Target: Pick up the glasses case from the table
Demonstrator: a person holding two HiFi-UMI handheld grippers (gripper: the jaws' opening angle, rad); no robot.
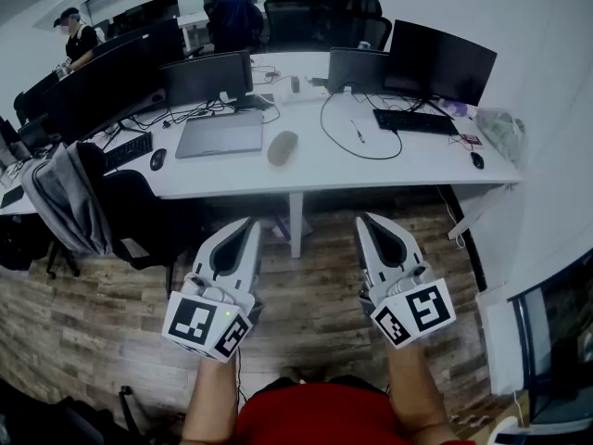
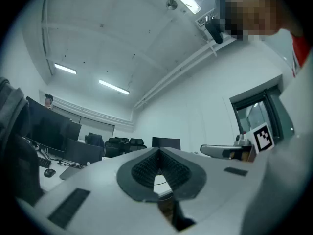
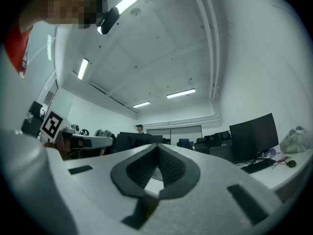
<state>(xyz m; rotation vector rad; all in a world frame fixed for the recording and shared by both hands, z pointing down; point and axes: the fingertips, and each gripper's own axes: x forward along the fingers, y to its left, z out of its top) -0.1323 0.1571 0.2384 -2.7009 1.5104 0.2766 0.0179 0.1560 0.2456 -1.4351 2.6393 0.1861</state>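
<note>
The glasses case (image 1: 283,146) is a grey oval pouch lying on the white table (image 1: 408,160), just right of a closed grey laptop (image 1: 220,133). Both grippers hang well short of the table, over the wooden floor. My left gripper (image 1: 248,222) points toward the table edge with its jaws together and nothing between them; its ribbed pads (image 2: 146,166) meet at the tip. My right gripper (image 1: 367,219) is level with it on the right, and its pads (image 3: 168,164) are also closed on nothing. The case does not show in either gripper view.
Monitors (image 1: 443,60) line the table's back. A black keyboard (image 1: 414,120), a looping black cable (image 1: 357,146) and a mouse (image 1: 157,158) lie on it. A chair draped with a grey jacket (image 1: 65,197) stands at left. The table leg (image 1: 296,221) is straight ahead. A person (image 1: 76,40) sits far back left.
</note>
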